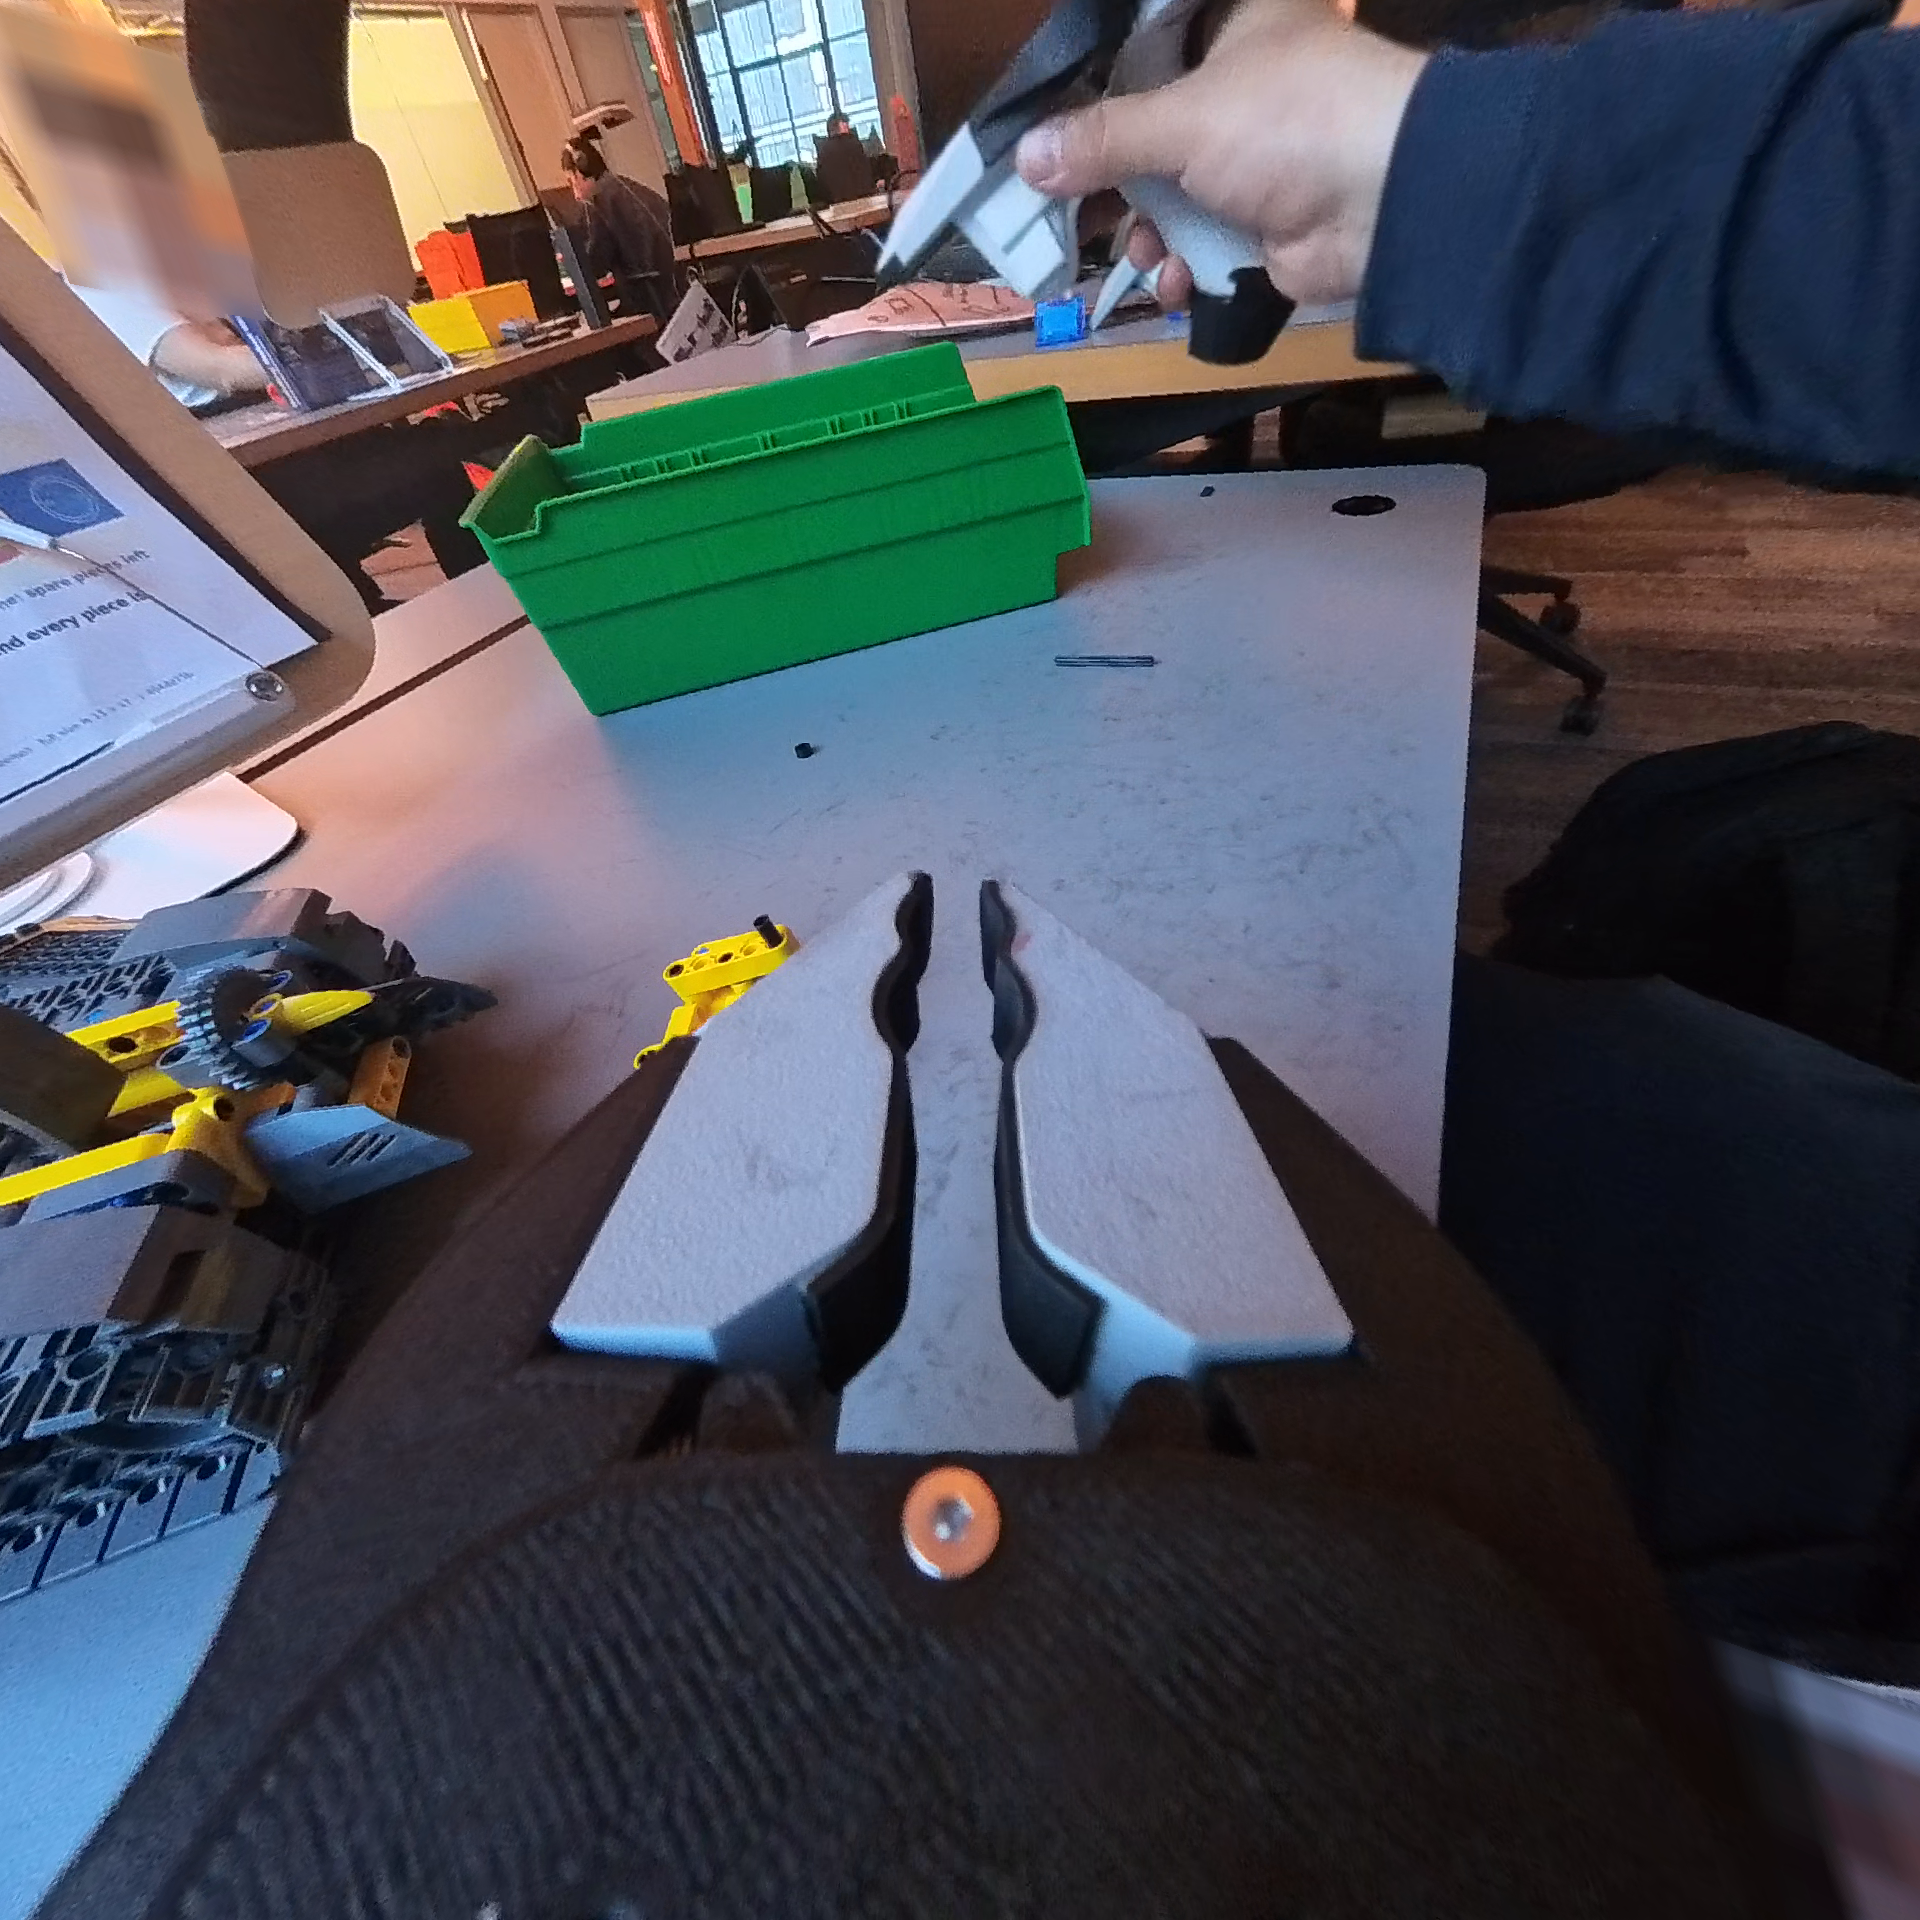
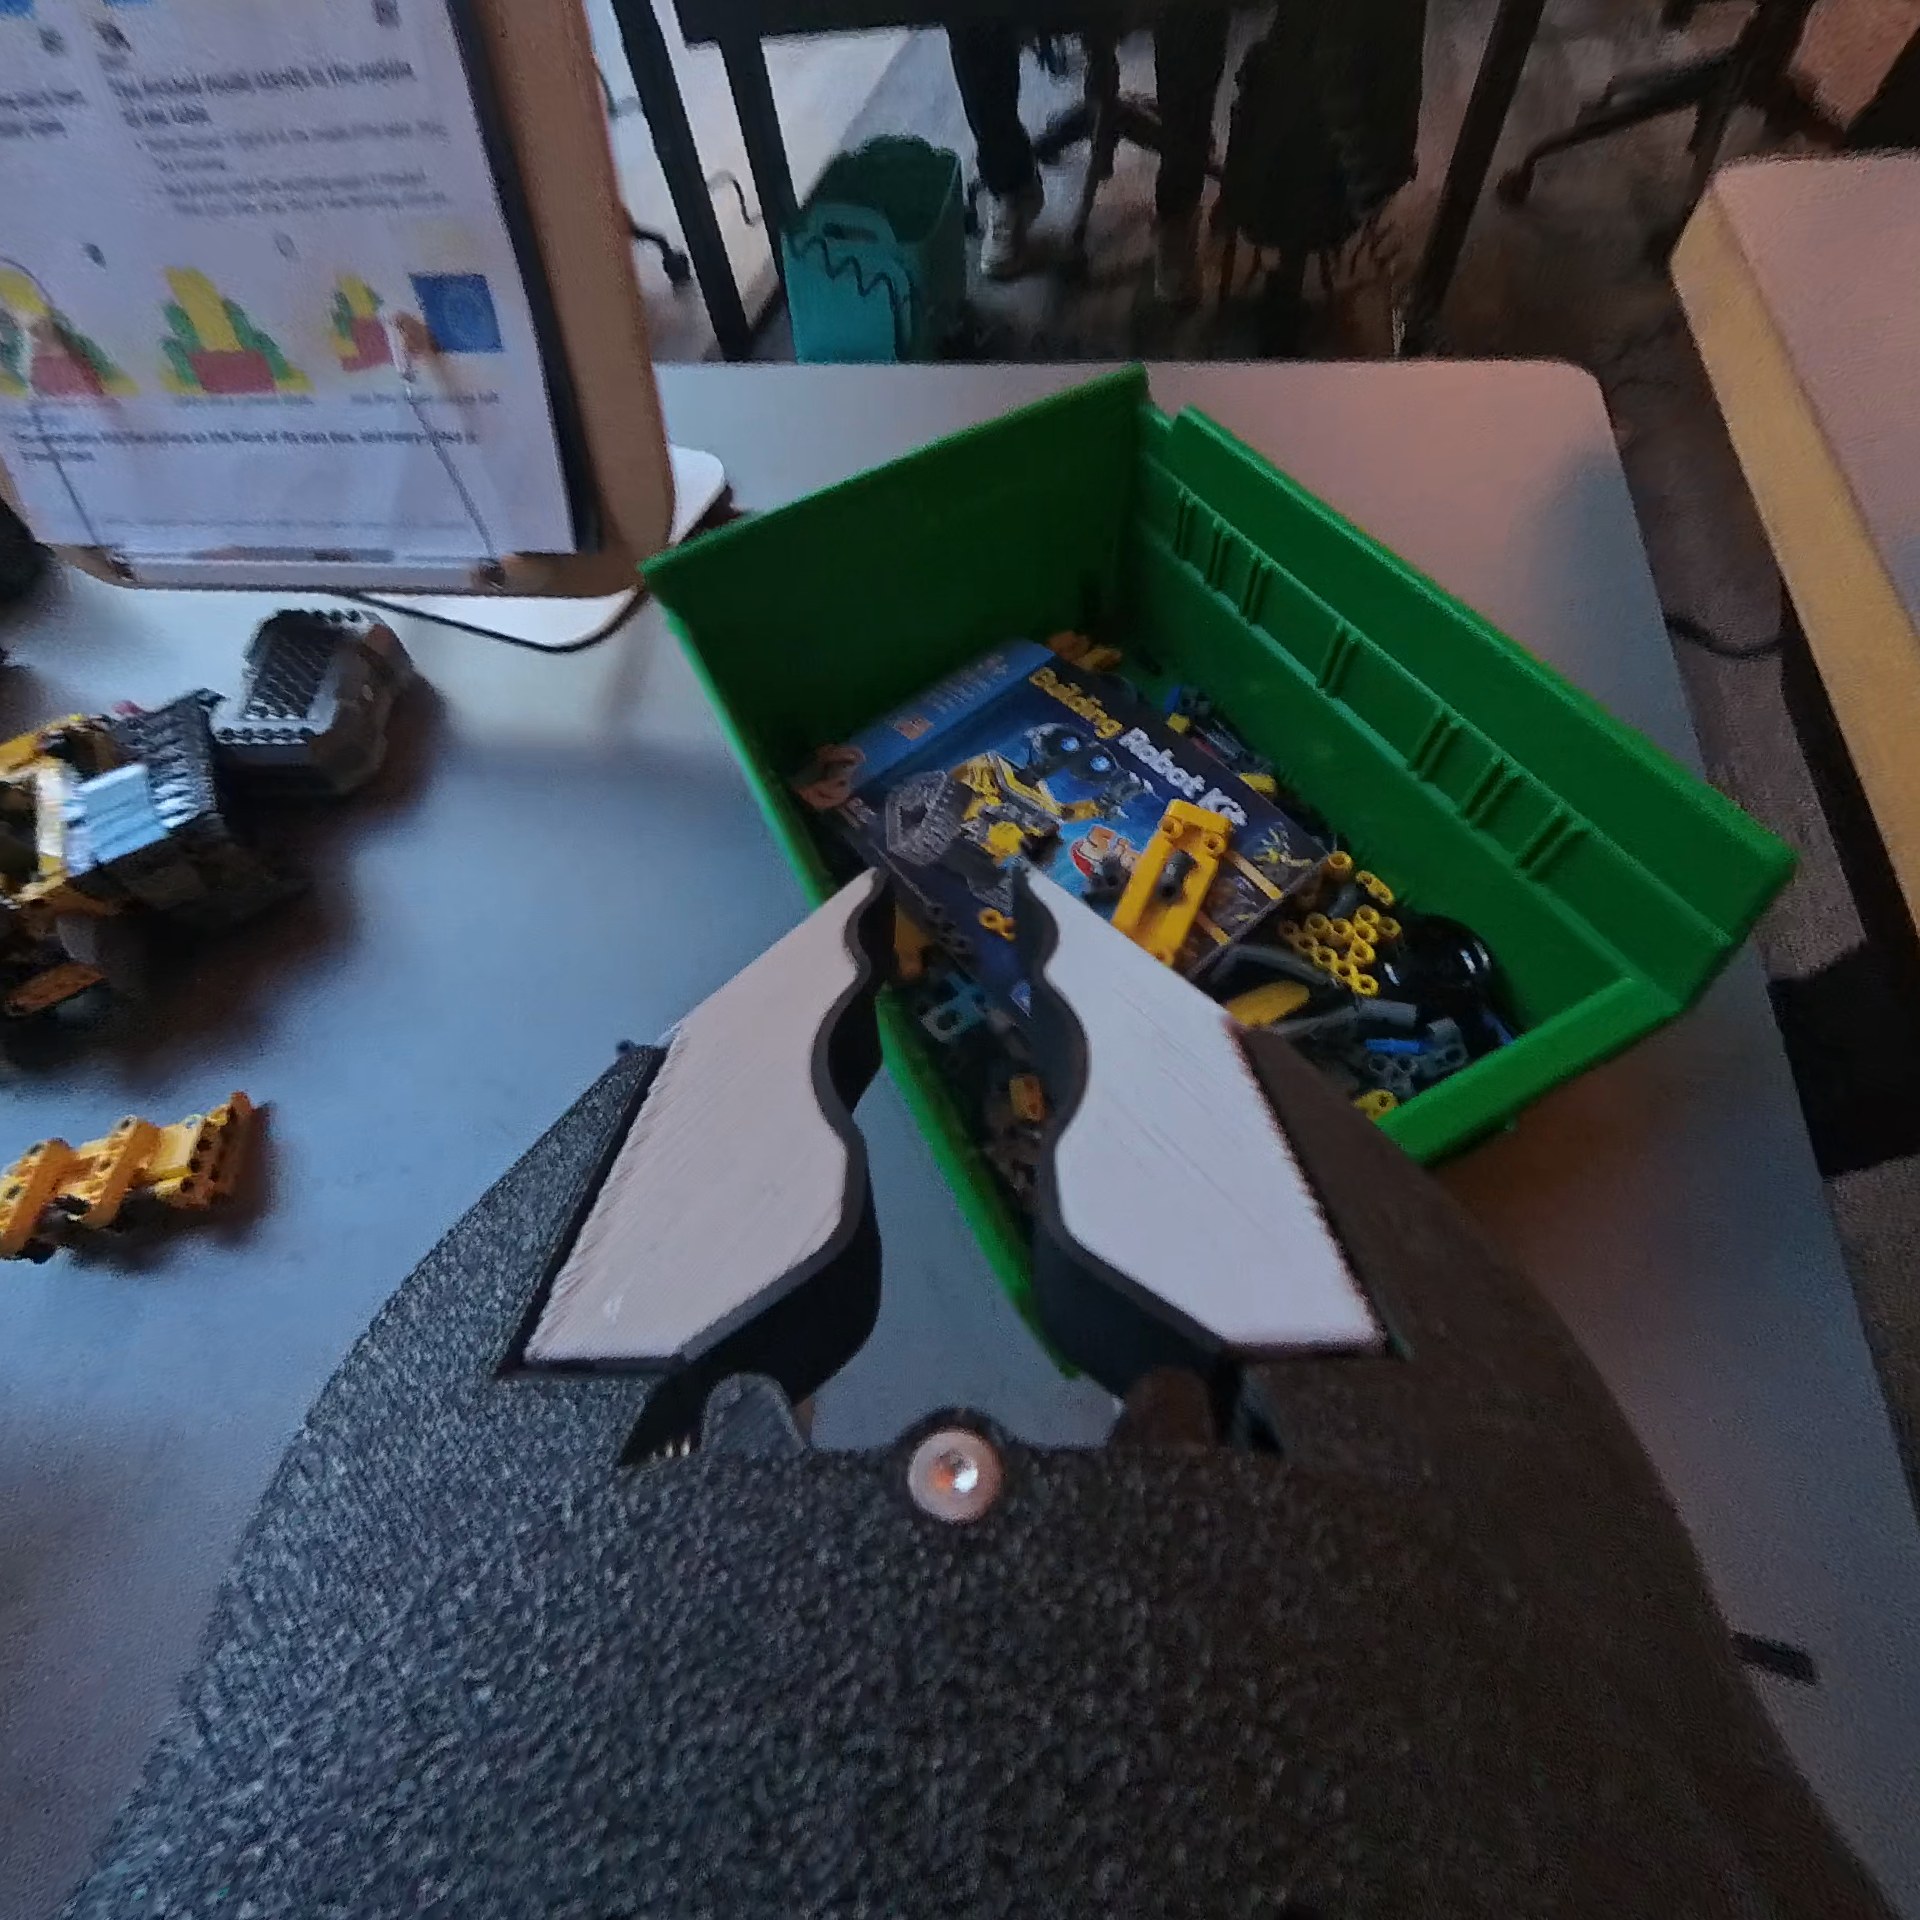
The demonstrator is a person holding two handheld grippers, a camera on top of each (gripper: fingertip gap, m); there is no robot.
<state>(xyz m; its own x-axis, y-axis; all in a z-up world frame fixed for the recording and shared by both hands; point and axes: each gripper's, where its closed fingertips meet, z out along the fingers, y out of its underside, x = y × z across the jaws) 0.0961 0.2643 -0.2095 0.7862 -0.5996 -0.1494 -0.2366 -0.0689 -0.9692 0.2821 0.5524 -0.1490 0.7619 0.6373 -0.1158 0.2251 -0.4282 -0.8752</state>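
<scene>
My left gripper (image 1: 956,883) hovers low over the grey table (image 1: 1247,831), its jaws a narrow gap apart and empty. A small yellow brick assembly (image 1: 727,966) lies just left of its fingertips, also in the right wrist view (image 2: 125,1164). My right gripper (image 2: 956,883) is open and empty above the near end of a green bin (image 2: 1455,727). The bin holds a blue booklet (image 2: 1070,769), a yellow piece (image 2: 1174,873) and several loose small parts (image 2: 1340,956). In the left wrist view a hand holds the right gripper (image 1: 992,296) high above the bin (image 1: 790,530).
A partly built yellow and grey model (image 1: 208,1091) sits at the left, also in the right wrist view (image 2: 114,831). A screen on a stand (image 2: 260,312) is behind it. A black axle (image 1: 1103,661) and a black pin (image 1: 802,750) lie on the table. The table's right edge (image 1: 1460,831) is close. One gripper's finger ends stand about 35 centimeters off the other's.
</scene>
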